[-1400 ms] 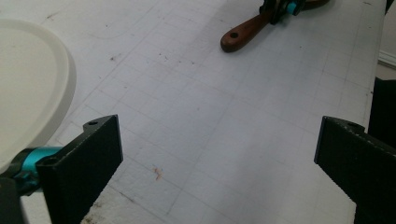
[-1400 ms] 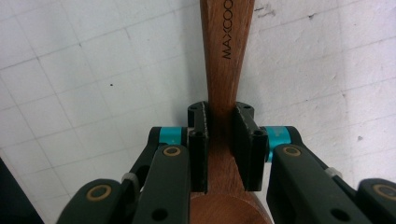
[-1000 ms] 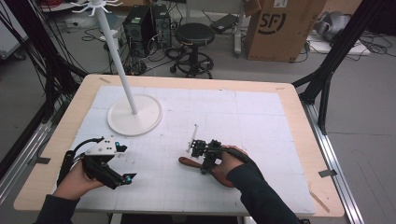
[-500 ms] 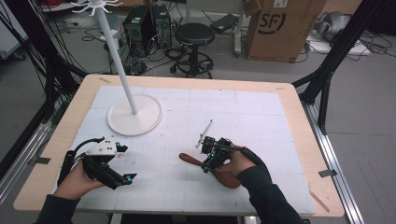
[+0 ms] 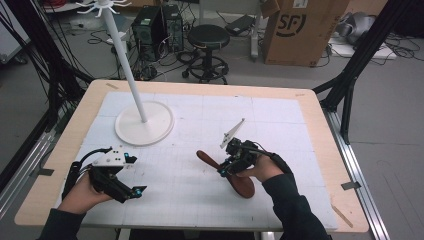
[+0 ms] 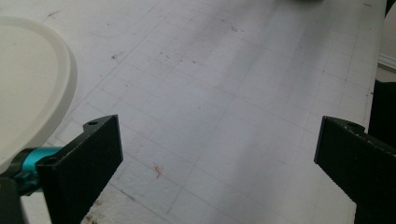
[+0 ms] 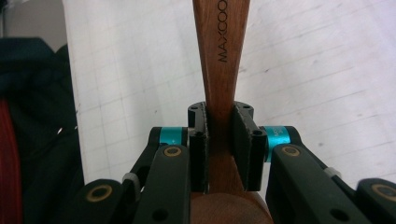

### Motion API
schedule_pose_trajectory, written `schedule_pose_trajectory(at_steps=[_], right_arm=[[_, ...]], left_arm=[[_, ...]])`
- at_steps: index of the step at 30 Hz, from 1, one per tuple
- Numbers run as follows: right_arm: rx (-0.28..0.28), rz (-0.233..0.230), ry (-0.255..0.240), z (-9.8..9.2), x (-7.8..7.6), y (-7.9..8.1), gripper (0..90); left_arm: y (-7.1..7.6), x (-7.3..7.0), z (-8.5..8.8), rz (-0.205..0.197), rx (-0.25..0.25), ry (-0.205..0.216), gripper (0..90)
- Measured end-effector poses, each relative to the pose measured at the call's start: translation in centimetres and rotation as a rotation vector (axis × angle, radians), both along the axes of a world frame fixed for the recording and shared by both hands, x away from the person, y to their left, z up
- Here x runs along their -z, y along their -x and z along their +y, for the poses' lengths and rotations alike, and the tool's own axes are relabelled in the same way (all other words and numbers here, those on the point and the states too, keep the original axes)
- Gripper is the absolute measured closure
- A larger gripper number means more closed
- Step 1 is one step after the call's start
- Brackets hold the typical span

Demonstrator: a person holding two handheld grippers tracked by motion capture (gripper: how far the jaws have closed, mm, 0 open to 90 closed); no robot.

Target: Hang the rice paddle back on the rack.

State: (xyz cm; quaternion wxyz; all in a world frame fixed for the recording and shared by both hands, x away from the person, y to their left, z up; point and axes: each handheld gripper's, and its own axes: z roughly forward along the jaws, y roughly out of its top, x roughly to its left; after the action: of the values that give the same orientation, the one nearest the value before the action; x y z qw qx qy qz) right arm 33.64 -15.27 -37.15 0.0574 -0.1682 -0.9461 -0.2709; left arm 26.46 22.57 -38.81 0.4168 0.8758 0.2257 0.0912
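A brown wooden spoon (image 5: 243,186) hangs slanted just above the white mat, its handle end (image 5: 203,156) pointing left. My right gripper (image 5: 231,163) is shut on the narrow part of that handle. In the right gripper view, the two black pads (image 7: 243,140) press on both sides of the handle (image 7: 219,56), and my right gripper (image 7: 219,137) sits just above the spoon's bowl (image 7: 224,210). Near the table's front left, my left gripper (image 5: 134,191) is held low, and in the left gripper view my left gripper (image 6: 215,154) stands wide open over bare mat.
A white stand with a round base (image 5: 145,125) and a tall pole (image 5: 122,55) rises at the back left of the white gridded mat (image 5: 260,115); its base edge (image 6: 28,93) lies close to the left jaw. The wooden table rim (image 5: 320,120) borders the mat.
My right gripper has moved right and lifted a little with the spoon in it, and the spoon has swung with it. The left gripper has stayed put.
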Motion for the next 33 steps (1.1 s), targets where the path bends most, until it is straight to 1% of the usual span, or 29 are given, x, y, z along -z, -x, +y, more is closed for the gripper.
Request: schedule_pose_trajectory(at_steps=[8,10,12,18,19,20,22,23,24,26,27,33], right_arm=[[0.020,-0.018,-0.076,-0.7,-0.7,-0.5,77.6],[0.031,-0.022,-0.088,-0.8,-0.9,-0.5,77.6],[0.030,-0.028,-0.097,-0.9,-1.0,-0.6,77.7],[0.037,-0.045,-0.142,-0.9,-2.0,-1.0,77.7],[0.042,-0.054,-0.151,-0.9,-2.2,-1.1,77.7],[0.050,-0.052,-0.159,-0.9,-2.4,-1.2,77.8],[0.062,-0.059,-0.166,-1.0,-2.7,-1.3,77.7],[0.063,-0.053,-0.171,-1.0,-2.7,-1.5,77.8],[0.066,-0.060,-0.168,-1.0,-2.9,-1.6,77.8],[0.065,-0.062,-0.172,-0.9,-3.2,-1.7,77.8],[0.064,-0.071,-0.178,-0.8,-3.4,-1.8,77.8],[0.054,-0.088,-0.207,-0.2,-5.1,-2.3,77.8]], left_arm=[[0.0,0.0,0.0,-0.001,-0.002,-0.001,1.7],[0.0,0.0,0.0,-0.001,-0.001,0.000,1.7],[0.0,0.0,0.0,-0.002,-0.001,-0.001,1.7],[0.0,0.0,0.0,-0.001,-0.002,0.004,1.7],[0.0,0.0,0.0,0.001,-0.003,0.004,1.7],[0.0,0.0,0.0,0.002,-0.005,0.007,1.7],[0.0,0.0,0.1,0.000,-0.004,0.007,1.7],[0.0,0.0,0.1,0.000,-0.005,0.008,1.7],[0.0,0.0,0.1,0.000,-0.005,0.008,1.7],[0.0,0.0,0.0,0.000,-0.006,0.010,1.7],[0.0,0.0,0.1,-0.001,-0.005,0.008,1.7],[0.0,-0.1,0.1,-0.004,-0.003,0.015,1.7]])
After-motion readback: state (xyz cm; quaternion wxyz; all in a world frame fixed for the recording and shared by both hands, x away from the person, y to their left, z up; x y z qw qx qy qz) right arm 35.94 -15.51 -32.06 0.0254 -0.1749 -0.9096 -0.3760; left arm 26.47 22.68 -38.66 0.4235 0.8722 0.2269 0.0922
